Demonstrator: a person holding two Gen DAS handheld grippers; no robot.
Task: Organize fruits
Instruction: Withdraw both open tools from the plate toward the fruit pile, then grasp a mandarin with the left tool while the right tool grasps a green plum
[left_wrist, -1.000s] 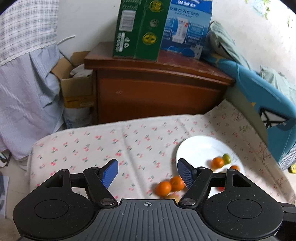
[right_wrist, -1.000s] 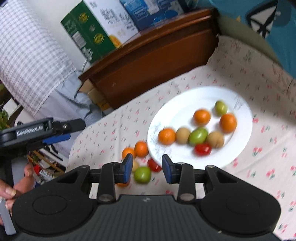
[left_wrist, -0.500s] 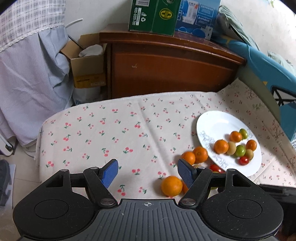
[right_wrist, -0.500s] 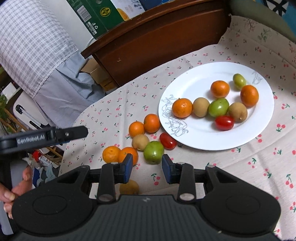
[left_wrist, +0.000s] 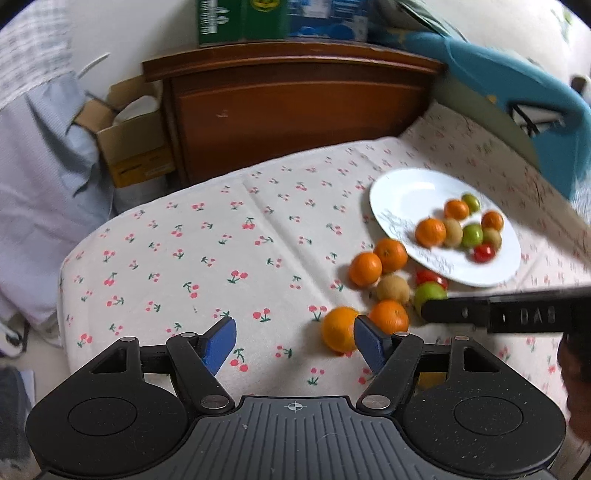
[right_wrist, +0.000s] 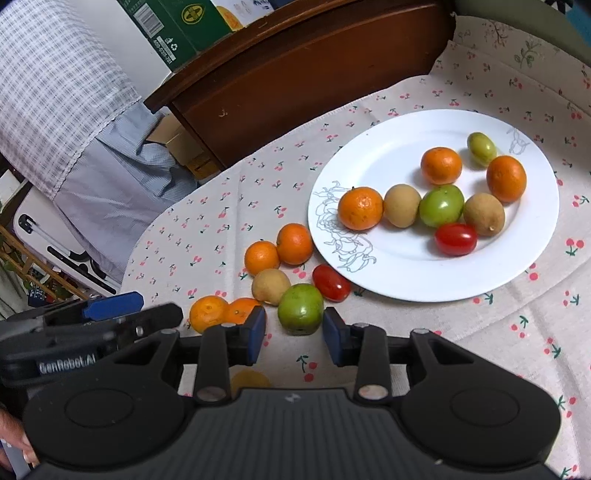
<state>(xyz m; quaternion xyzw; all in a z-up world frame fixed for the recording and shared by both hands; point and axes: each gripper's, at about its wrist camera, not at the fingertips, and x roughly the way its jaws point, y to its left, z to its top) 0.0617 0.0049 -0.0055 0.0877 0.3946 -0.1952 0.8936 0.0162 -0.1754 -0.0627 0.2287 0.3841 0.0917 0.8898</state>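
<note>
Both grippers tilt down over the table. The left gripper (left_wrist: 294, 341) has its blue pads spread wide with only cherry-print cloth (left_wrist: 221, 258) between them; a round, dimpled orange (left_wrist: 339, 329) sits just past its right pad, not held. The right gripper (right_wrist: 294, 334) stands partly open and empty, a smooth green fruit (right_wrist: 300, 309) just ahead of the gap. Beyond lie more oranges, tan fruits and a glossy red tomato (right_wrist: 331, 283), then the white plate (right_wrist: 406, 277) bearing eight fruits.
</note>
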